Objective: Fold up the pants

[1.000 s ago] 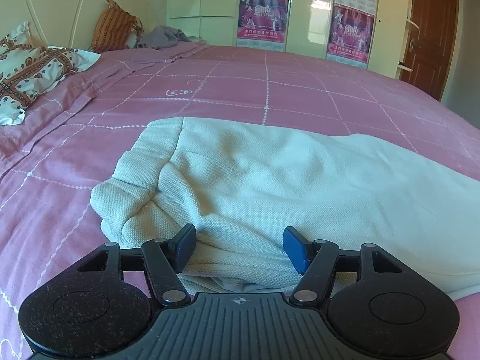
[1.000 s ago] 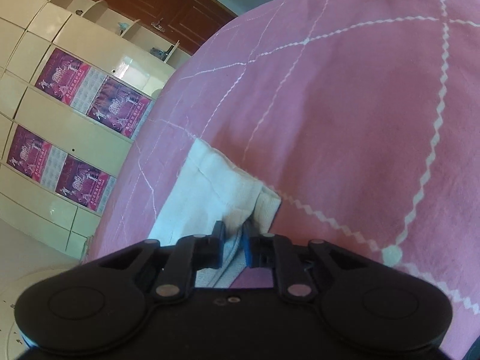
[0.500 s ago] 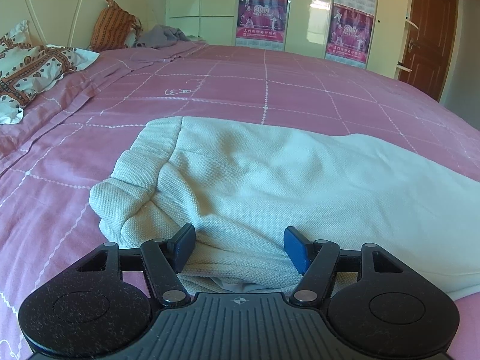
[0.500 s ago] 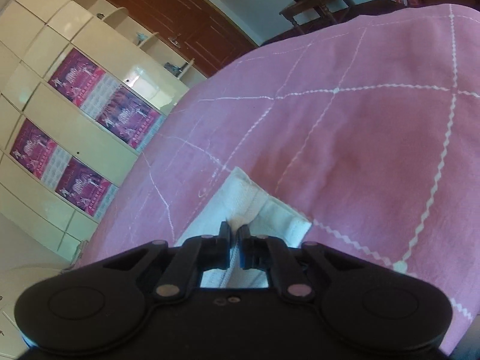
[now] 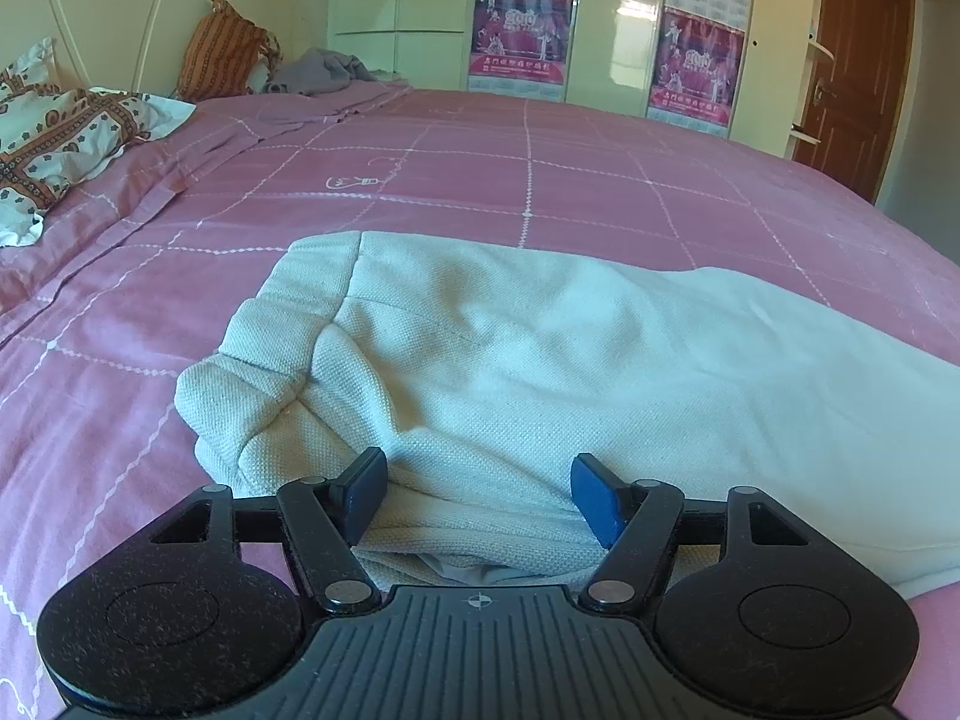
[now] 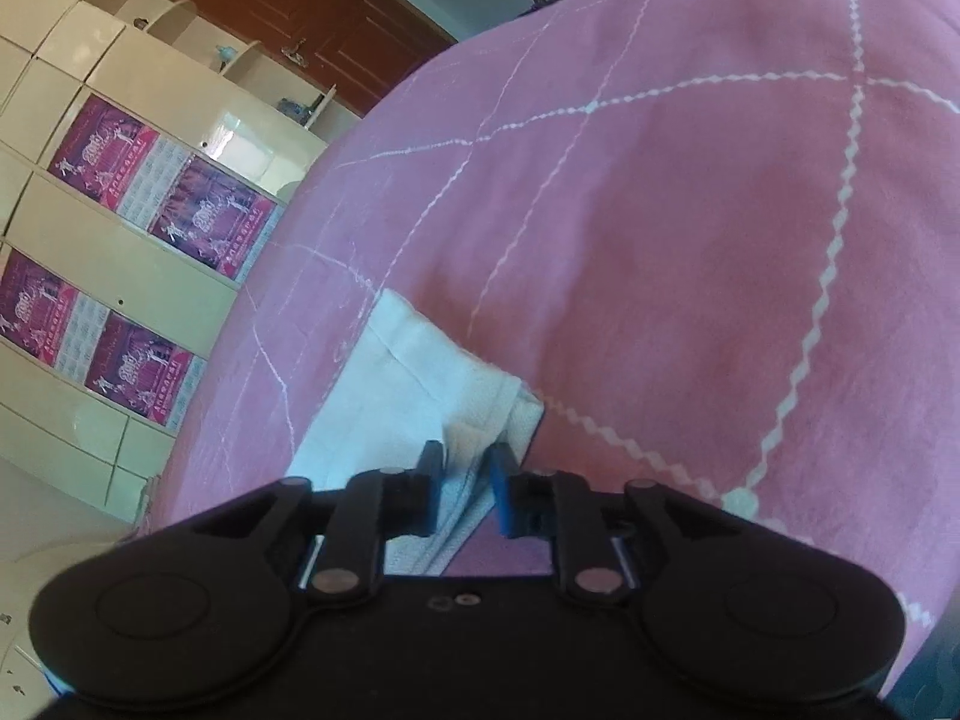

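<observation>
Cream knit pants (image 5: 540, 360) lie flat across the pink bedspread (image 5: 480, 180), waistband end to the left. My left gripper (image 5: 474, 486) sits low over the near waist edge. Its jaws stand wide and are opening a little, with a fold of cloth lying between them unpressed. In the right wrist view the leg hem (image 6: 408, 384) of the pants rests on the bedspread (image 6: 660, 240) near the bed's side. My right gripper (image 6: 465, 480) is at that hem, its jaws opening. The hem corner lies loose in the gap between the blue pads.
Patterned pillows (image 5: 54, 138), an orange cushion (image 5: 222, 48) and a grey garment (image 5: 318, 72) lie by the headboard. A cream wardrobe with posters (image 5: 606, 18) and a brown door (image 5: 852, 60) stand beyond the bed. The bed edge drops to the floor (image 6: 36, 510).
The right gripper pinched shut on the hem half a second ago and its jaws have now parted, leaving the hem on the bed. The left gripper has stayed put, its jaws barely wider.
</observation>
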{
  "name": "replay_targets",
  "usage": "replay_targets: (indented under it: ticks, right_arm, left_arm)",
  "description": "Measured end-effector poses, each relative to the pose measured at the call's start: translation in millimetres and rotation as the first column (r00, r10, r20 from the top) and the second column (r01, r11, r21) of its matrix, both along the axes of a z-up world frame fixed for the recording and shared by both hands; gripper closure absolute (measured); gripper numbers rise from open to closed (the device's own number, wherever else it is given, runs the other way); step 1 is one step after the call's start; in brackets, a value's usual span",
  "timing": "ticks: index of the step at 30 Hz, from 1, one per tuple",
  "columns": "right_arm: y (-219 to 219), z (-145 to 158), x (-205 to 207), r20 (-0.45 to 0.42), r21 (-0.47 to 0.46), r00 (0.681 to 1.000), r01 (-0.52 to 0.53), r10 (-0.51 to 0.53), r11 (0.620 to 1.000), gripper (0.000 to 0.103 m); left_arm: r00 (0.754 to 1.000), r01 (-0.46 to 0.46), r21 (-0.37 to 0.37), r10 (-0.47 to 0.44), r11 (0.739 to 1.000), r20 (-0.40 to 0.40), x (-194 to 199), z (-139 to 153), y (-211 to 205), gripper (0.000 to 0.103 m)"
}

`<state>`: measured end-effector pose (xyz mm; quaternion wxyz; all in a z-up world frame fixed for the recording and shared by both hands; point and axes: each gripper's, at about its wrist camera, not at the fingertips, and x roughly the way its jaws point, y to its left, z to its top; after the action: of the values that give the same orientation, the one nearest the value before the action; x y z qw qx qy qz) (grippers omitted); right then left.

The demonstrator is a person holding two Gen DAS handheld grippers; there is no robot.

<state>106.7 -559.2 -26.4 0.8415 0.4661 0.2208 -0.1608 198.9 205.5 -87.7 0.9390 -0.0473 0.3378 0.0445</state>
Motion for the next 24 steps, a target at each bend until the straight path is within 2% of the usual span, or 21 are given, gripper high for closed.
replay_targets:
  ticks: [3,5,9,11,18,19,20,23,24]
  right_arm:
    - [-6,1,-15,0.060,0.044,0.998,0.003,-0.006,0.999,0.067]
    - [-12,-5,-16,0.064,0.068,0.998,0.005,-0.009,0.998,0.067]
    - [-27,-31,-7,0.103,0.172,0.994,0.013,-0.031,0.985,0.077]
    - [-32,-37,-5,0.127,0.203,0.991,0.012,-0.038,0.979,0.077]
    - [-33,-36,9,0.106,0.148,0.994,-0.003,-0.013,0.989,0.083]
    - [-33,-37,11,0.101,0.141,0.995,-0.002,-0.012,0.990,0.085]
    - [-33,-37,11,0.092,0.131,0.996,0.001,-0.013,0.991,0.091]
    - [-22,-18,10,0.076,0.001,0.997,-0.010,0.010,1.000,0.093]
    - [-17,-7,4,0.114,-0.036,0.993,-0.010,0.014,0.999,0.093]
  left_arm:
    - [1.000,0.000,0.000,0.000,1.000,0.001,0,0,-1,0.034]
    - [1.000,0.002,0.000,-0.002,1.000,0.000,0,0,-1,0.034]
    - [1.000,0.001,0.001,-0.001,1.000,0.000,0,0,-1,0.034]
    - [1.000,0.001,0.004,-0.001,1.000,0.000,0,-1,-1,0.034]
    - [1.000,0.004,0.006,-0.004,1.000,-0.002,1,-1,-1,0.033]
    - [1.000,0.004,0.006,-0.004,1.000,-0.002,1,-1,-1,0.033]
    - [1.000,0.004,0.007,-0.004,1.000,-0.002,1,-1,-1,0.033]
    - [1.000,0.005,0.007,-0.005,1.000,-0.003,1,-1,0,0.033]
    - [1.000,0.006,0.009,-0.006,1.000,-0.003,1,-1,0,0.033]
